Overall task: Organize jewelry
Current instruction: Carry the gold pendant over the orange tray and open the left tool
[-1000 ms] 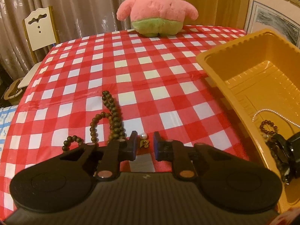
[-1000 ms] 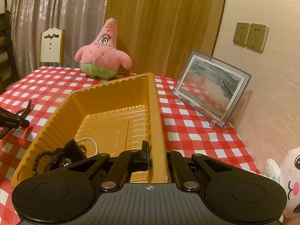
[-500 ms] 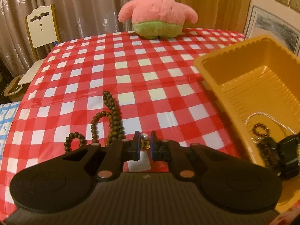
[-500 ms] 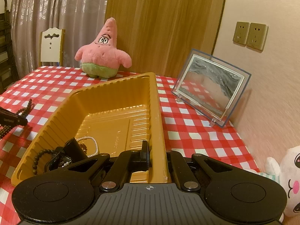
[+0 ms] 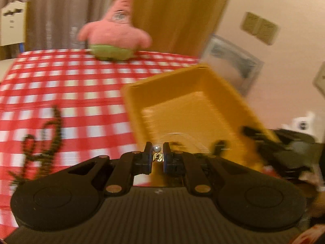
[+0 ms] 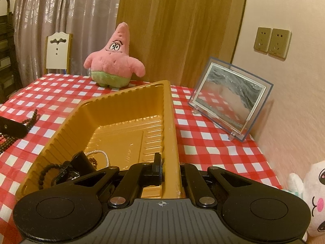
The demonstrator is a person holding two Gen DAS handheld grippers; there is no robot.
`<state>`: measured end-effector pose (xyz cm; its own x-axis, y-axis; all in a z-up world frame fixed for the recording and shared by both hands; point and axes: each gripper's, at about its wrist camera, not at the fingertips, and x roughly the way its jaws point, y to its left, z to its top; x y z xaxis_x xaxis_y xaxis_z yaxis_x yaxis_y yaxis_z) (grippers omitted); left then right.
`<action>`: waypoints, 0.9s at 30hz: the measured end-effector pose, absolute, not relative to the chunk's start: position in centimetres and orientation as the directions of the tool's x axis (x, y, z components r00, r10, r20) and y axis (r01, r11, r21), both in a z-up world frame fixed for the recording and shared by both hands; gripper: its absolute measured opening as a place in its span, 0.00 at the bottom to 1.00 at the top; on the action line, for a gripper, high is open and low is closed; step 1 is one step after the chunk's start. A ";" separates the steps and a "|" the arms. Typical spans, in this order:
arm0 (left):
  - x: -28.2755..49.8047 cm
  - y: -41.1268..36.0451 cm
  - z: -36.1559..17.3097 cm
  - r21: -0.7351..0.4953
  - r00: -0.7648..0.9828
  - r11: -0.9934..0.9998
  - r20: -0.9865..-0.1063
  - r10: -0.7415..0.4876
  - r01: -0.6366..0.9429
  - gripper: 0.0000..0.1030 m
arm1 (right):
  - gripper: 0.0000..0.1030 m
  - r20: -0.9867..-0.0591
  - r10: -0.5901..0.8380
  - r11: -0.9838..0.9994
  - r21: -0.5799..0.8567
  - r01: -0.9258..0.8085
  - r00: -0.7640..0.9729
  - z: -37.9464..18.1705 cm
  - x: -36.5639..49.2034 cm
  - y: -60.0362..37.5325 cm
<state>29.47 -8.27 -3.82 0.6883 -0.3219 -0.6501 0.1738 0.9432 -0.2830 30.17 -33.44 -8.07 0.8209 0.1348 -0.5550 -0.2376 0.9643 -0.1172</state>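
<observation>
Left wrist view shows my left gripper [image 5: 156, 154] pinching a small pearl-and-gold earring [image 5: 156, 148] between its pads, carried over the near corner of the ribbed golden plastic tray [image 5: 203, 101]. To finish well, I judge I should bring it further in over the tray floor, lower it, then open gently so the tiny piece cannot bounce out. My right gripper [image 6: 170, 167] is pressed together on the tray's right wall, steadying it. Inside lie a white pearl strand [image 6: 99, 154], a dark bead bracelet [image 6: 45, 172] and a black box-like thing; I should drop clear of those. A long brown bead necklace [image 5: 50, 138] waits on the red-checked bench [image 5: 81, 101]. The pink starfish plush [image 6: 113, 61] and framed sand picture [image 6: 229, 103] stand well apart.
</observation>
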 end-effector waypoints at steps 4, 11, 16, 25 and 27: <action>29.5 -11.1 -3.6 -0.330 0.652 0.908 -0.634 -0.415 0.257 0.08 | 0.03 -0.555 0.137 0.963 -0.121 -0.243 0.821 -8.1 30.1 -33.4; 30.3 -14.0 -5.6 -0.356 0.593 0.885 -0.657 -0.465 0.300 0.08 | 0.03 -0.555 0.145 0.961 -0.120 -0.251 0.819 -8.2 30.2 -33.5; 30.9 -14.6 -6.5 -0.372 0.574 0.887 -0.677 -0.460 0.272 0.08 | 0.03 -0.555 0.145 0.960 -0.120 -0.251 0.819 -8.2 30.2 -33.5; 30.2 -13.4 -4.3 -0.417 0.600 0.870 -0.635 -0.486 0.264 0.16 | 0.03 -0.555 0.145 0.960 -0.121 -0.252 0.819 -8.3 30.2 -33.5; 29.6 -12.6 -3.6 -0.422 0.619 0.871 -0.621 -0.481 0.253 0.18 | 0.03 -0.557 0.146 0.961 -0.118 -0.251 0.818 -8.3 30.2 -33.5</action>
